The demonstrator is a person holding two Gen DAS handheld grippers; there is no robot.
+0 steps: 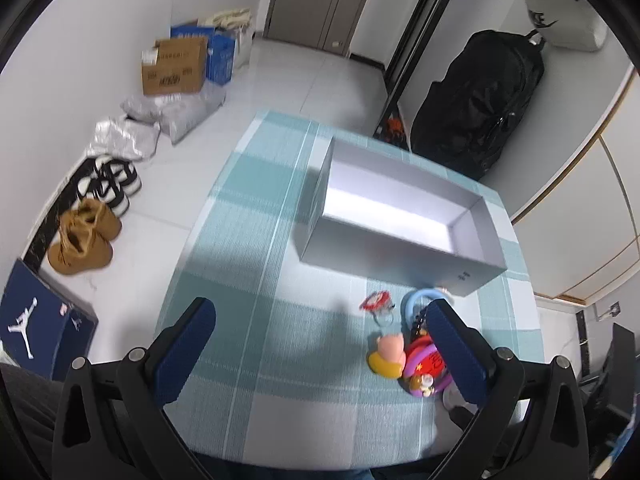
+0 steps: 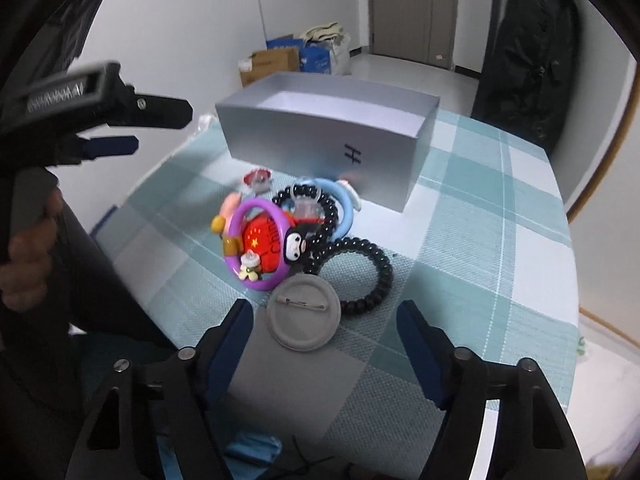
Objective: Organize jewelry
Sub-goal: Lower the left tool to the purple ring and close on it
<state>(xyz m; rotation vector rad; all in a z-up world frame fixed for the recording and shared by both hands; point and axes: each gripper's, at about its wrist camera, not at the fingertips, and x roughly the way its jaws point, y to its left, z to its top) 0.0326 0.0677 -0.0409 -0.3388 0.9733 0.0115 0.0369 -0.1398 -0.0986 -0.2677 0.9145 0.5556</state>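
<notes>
A jumble of jewelry point(image 2: 280, 236) lies on the worktop point(image 2: 480, 248): purple ring, black bead bracelets, grey badge face-down. Both tools, left point(image 1: 320, 316) and right point(image 2: 324, 316), gape empty.

Open tablecloth point(image 2: 492, 240) lies at three o'clock of the trinket pile point(image 2: 296, 236), the grey box point(image 2: 320, 136) blocks twelve o'clock, and the left gripper point(image 2: 116, 132) crowds ten o'clock.

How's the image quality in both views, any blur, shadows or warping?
Left wrist view: strong fisheye bending, dark shadows across the tablecloth, soft grey box. Right wrist view: jewelry pile slightly motion-smeared, grey box's lettering blurred, dark vignette corners.
</notes>
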